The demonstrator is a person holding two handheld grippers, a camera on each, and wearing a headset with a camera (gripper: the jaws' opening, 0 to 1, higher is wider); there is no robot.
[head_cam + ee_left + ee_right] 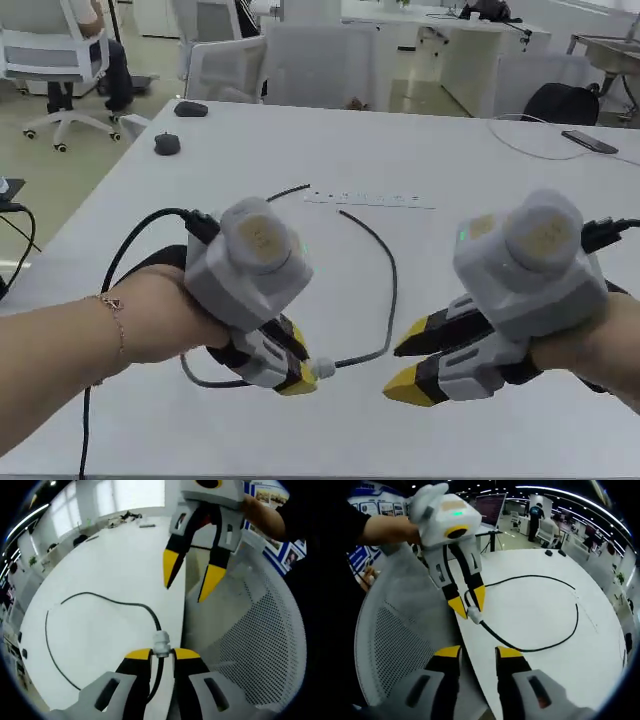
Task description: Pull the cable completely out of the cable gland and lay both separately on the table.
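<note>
My left gripper (305, 376) is shut on the white cable gland (322, 369), just above the table's near edge. The gland (161, 642) sticks out past the yellow fingertips, and the black cable (100, 596) runs from it in a wide loop over the white table (450, 160). In the head view the cable (390, 285) curves right and back toward the middle. My right gripper (400, 368) hovers open a short way right of the gland, its tips pointed at it, holding nothing. From the right gripper (479, 652) view, the left gripper (468, 605) hangs ahead with the gland (474, 615) at its tips.
A white strip (370, 199) lies across the table's middle. Two dark mice (167, 144) (190, 109) sit at the far left, a phone (589, 141) at the far right. A grey mesh chair back (250, 635) stands under the near edge. Office chairs line the far side.
</note>
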